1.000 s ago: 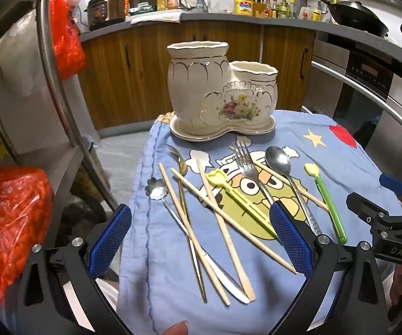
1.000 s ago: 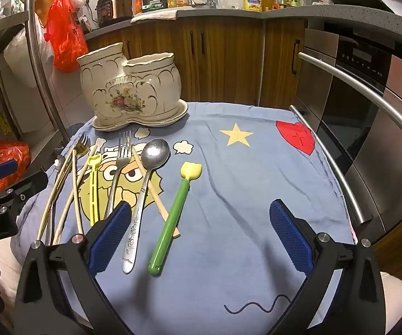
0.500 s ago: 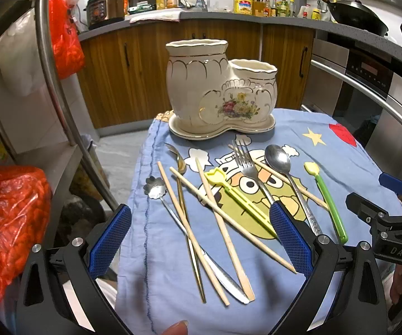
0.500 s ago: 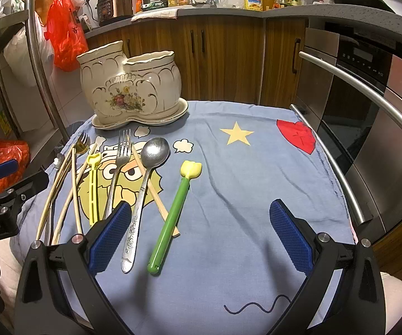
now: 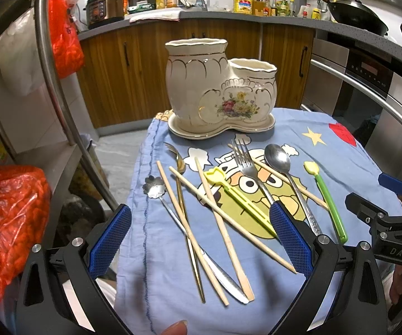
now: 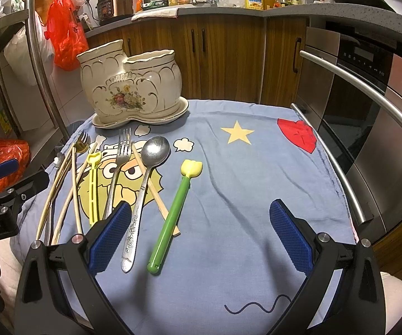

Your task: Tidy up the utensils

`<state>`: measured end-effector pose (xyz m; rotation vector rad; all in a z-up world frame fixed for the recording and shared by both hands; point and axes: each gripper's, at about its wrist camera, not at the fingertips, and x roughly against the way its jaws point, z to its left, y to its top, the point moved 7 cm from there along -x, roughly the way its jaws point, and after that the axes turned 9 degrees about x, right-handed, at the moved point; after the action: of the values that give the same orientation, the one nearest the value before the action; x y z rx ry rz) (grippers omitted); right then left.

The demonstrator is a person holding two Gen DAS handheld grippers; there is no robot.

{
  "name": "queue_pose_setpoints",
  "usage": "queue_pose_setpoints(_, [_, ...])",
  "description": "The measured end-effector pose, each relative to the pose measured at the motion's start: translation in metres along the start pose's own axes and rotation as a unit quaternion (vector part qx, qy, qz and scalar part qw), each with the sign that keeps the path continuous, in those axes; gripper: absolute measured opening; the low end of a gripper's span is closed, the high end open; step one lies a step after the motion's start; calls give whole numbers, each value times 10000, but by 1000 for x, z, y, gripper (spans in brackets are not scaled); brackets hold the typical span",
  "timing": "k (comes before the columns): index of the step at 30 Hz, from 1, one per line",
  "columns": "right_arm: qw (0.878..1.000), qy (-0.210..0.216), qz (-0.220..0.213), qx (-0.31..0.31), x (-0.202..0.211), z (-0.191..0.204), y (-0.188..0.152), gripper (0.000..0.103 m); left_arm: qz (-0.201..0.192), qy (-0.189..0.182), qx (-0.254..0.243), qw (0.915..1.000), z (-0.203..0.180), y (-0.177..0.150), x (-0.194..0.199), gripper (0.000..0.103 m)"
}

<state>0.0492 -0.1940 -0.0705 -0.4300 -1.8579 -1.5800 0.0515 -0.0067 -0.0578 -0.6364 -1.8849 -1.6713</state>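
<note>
The utensils lie loose in a fan on the blue cartoon-printed cloth covering the bench, in the lower middle of the left wrist view and the left half of the right wrist view. Among them are a polished steel spoon with an embossed handle, a steel fork, a slim yellow plastic fork, a green plastic stick with a pale yellow tulip-shaped head, a gold-toned fork, a steel spoon with a flower-shaped bowl and several plain wooden chopsticks crossing one another. Behind them, in the upper middle, stands the glossy cream ceramic holder, boot-shaped with two scalloped openings, gilt lines and a painted flower spray, on its matching saucer

The left hand-held gripper hovers above the near ends of the chopsticks with its blue ribbed pads spread wide, grasping nothing. The right hand-held gripper is likewise released, its pads apart above bare cloth just right of the green stick

Outward, wooden cabinets and a steel oven handle ring the bench; a red plastic bag sits at lower left
</note>
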Motion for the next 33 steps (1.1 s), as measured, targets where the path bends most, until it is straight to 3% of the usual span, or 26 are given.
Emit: queue_pose_setpoints(33, [10000,13,96,7,-4,0,-1,98,45,-25,13,10000,-1,2,-1,98])
